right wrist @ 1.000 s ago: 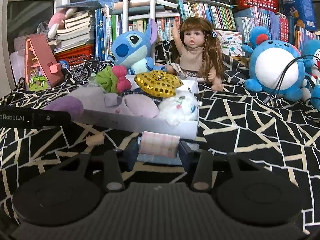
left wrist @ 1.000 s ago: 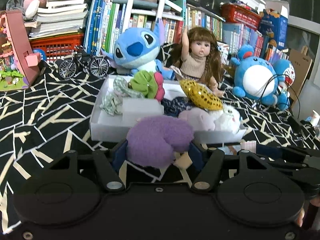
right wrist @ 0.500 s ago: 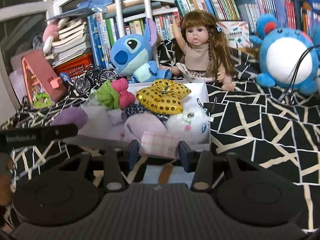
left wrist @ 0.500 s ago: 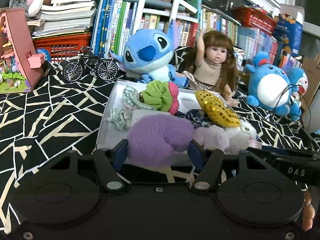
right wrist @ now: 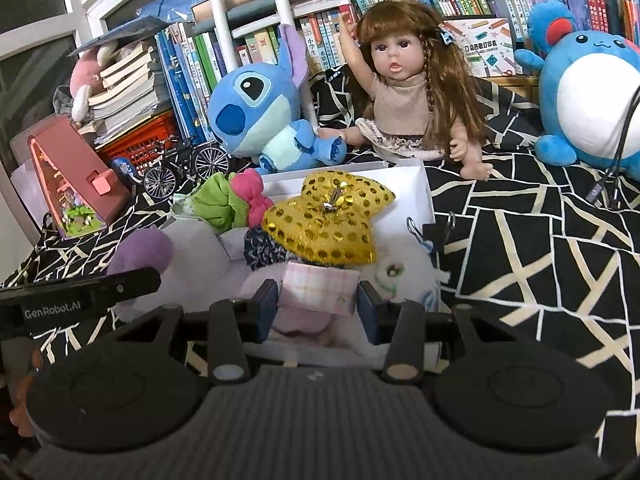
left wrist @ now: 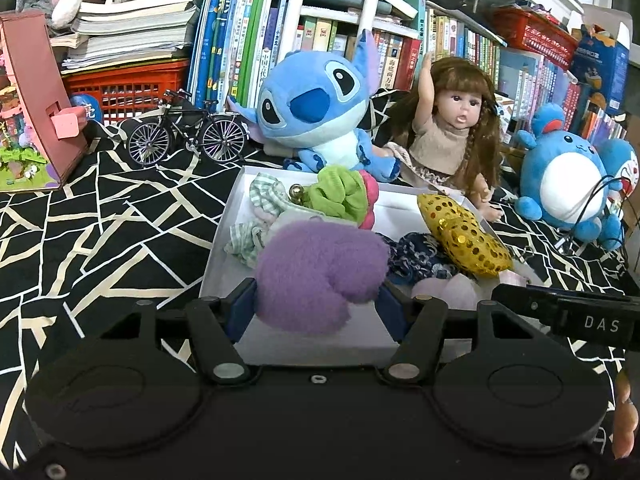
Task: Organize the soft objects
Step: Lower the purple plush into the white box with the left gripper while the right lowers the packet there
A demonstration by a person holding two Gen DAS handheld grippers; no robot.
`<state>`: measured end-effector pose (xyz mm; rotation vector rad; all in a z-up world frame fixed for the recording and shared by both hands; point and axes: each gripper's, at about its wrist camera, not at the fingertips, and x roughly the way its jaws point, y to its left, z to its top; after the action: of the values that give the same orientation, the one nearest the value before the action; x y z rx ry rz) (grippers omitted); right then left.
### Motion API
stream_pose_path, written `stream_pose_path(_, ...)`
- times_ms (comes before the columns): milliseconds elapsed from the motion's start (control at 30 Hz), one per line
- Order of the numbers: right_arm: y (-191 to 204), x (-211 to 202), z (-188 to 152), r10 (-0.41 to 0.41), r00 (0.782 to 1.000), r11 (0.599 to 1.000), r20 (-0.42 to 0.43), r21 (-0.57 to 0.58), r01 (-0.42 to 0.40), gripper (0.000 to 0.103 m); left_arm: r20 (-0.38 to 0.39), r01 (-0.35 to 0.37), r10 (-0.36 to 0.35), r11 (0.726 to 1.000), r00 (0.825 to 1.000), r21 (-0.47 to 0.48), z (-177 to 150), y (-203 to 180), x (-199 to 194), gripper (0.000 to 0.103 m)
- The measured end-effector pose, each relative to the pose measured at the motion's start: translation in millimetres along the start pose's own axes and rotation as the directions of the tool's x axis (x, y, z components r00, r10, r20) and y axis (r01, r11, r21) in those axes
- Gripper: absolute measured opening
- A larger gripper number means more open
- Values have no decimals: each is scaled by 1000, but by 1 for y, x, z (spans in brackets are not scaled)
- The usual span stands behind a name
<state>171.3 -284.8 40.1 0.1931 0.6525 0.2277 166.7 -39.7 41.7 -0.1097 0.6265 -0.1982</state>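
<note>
My left gripper is shut on a purple fuzzy plush and holds it over the near left part of the white box. My right gripper is shut on a pink checked cloth pad over the near right part of the white box. The box holds a gold sequin heart, a green and pink scrunchie, a checked cloth, a dark blue fabric piece, a pale pink plush and a white plush.
A Stitch plush, a doll and a blue round plush sit behind the box. A model bicycle, a pink toy house and bookshelves stand at the back. A binder clip lies right of the box.
Both grippers have moved forward and up, from in front of the box to over its near part, each still holding its item.
</note>
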Motion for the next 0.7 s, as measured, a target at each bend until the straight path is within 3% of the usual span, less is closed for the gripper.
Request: stream_pose_path(700,-10,28,22,18,999,998,-34,53,-16,48,-69,-20,20,1000,997,-3,3,-1,37,61)
